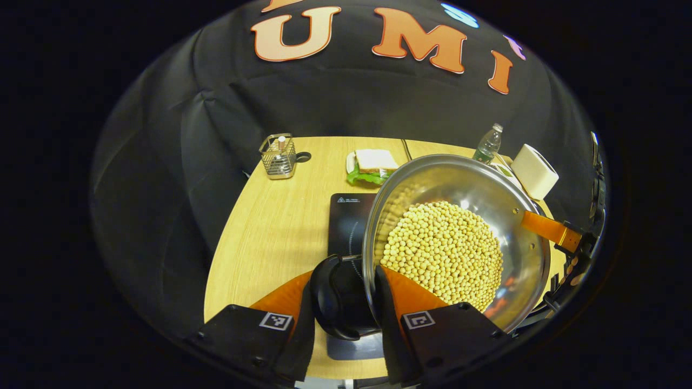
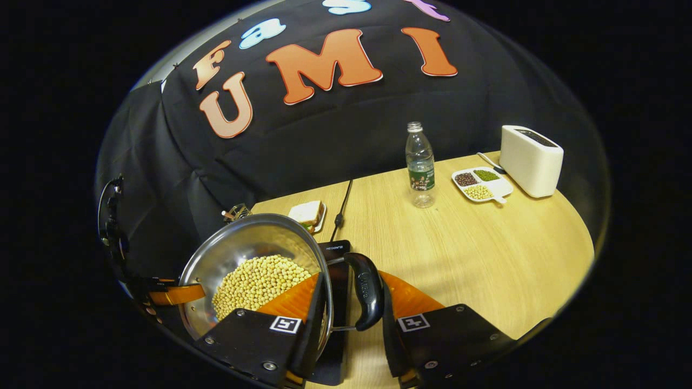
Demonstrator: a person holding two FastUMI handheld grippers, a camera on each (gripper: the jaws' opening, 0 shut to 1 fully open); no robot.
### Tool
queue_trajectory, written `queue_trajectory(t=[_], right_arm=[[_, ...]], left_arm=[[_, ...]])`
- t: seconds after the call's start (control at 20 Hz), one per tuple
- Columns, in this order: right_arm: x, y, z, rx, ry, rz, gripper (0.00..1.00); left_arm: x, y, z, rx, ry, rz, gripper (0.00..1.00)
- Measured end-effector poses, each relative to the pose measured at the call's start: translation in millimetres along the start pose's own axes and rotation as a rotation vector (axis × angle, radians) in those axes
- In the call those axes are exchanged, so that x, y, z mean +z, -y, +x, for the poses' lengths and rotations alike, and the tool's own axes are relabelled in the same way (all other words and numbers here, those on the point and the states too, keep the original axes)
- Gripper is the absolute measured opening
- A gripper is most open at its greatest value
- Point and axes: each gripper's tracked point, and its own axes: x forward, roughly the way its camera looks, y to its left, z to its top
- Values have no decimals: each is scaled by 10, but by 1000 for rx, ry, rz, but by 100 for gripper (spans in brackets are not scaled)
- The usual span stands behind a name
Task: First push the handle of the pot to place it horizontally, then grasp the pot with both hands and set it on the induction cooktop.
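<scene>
Pot: the round shiny steel pot full of pale yellow beans is held above the flat black induction cooktop, tilted.
Left gripper: its jaws stand around one black loop handle; real pressing, I cannot tell.
Right gripper: its jaws stand around the other black loop handle; the same doubt.
Risk: uneven hands can tip it and spill beans.
Room: the light wooden counter is free to the right; sandwich plate behind.
</scene>
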Motion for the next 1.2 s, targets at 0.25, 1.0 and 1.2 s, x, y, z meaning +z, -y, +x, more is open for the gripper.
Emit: queue_trajectory(t=[0.25, 1.0, 1.2], right_arm=[[-145, -153, 221, -9, -31, 12, 51], [-172, -114, 409, -39, -31, 30, 59], [192, 31, 106, -50, 56, 19, 87]], left_arm=[[134, 204, 194, 7, -17, 7, 60], [576, -408, 491, 7, -60, -6, 66], [1150, -451, -238, 109, 122, 49, 100]])
